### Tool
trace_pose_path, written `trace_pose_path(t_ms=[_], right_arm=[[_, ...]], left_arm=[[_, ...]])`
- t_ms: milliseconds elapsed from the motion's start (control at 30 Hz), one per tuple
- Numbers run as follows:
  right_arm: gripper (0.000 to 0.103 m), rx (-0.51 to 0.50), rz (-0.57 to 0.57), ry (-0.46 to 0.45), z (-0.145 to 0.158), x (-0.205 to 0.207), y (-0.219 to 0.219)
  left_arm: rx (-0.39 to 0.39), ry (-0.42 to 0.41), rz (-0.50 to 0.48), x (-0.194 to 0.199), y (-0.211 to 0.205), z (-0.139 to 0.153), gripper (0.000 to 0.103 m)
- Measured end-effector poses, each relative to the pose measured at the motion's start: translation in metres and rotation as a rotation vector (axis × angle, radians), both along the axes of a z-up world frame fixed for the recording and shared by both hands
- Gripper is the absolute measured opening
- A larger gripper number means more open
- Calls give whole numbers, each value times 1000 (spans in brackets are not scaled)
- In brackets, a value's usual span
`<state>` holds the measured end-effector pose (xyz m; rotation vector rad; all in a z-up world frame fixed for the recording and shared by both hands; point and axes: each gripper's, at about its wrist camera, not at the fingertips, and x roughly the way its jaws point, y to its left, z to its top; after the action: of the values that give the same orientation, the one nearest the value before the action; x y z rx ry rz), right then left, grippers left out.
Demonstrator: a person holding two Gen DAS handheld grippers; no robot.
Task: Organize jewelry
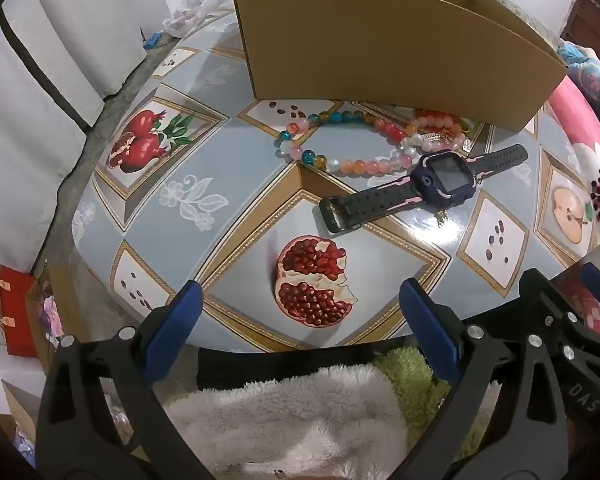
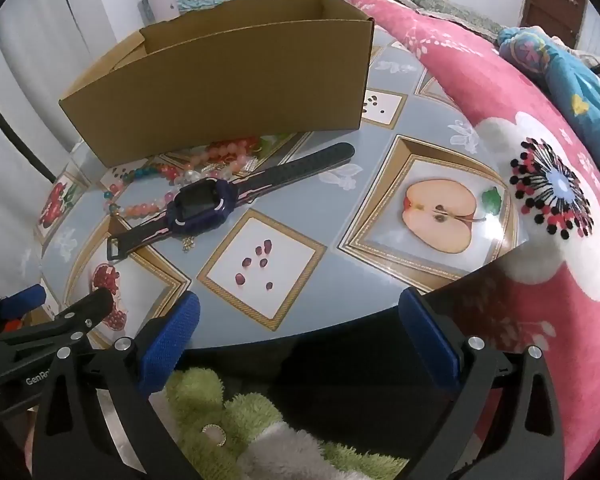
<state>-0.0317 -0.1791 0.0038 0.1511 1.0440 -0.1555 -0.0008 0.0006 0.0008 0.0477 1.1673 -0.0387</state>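
Note:
A dark blue smartwatch with a black strap lies on the fruit-patterned table, in front of an open cardboard box. Behind the watch lie a colourful bead necklace and a pile of pink beads and small gold pieces. A small gold charm lies just before the watch. My left gripper hovers open over the table's near edge, nothing between its blue pads. My right gripper is open too, empty, beside it.
A pink flowered blanket borders the table on the right. A person in blue lies on it at far right. White and green fluffy cloth sits below the table edge. A red paper bag stands on the floor at left.

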Motion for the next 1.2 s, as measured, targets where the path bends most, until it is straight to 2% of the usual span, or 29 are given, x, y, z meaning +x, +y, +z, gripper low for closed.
trace_pose_path(t_ms=[267,300,1200], right_arm=[[97,22,2,10,-1,-1,-1],[97,19,4,14,-2,0,-1],[97,23,2,4,-4,0,-1]], left_arm=[[13,23,-8,2,-5,0,95],[-8,10,-2,0,1,0,95],[-10,10,-6,2,5,0,95]])
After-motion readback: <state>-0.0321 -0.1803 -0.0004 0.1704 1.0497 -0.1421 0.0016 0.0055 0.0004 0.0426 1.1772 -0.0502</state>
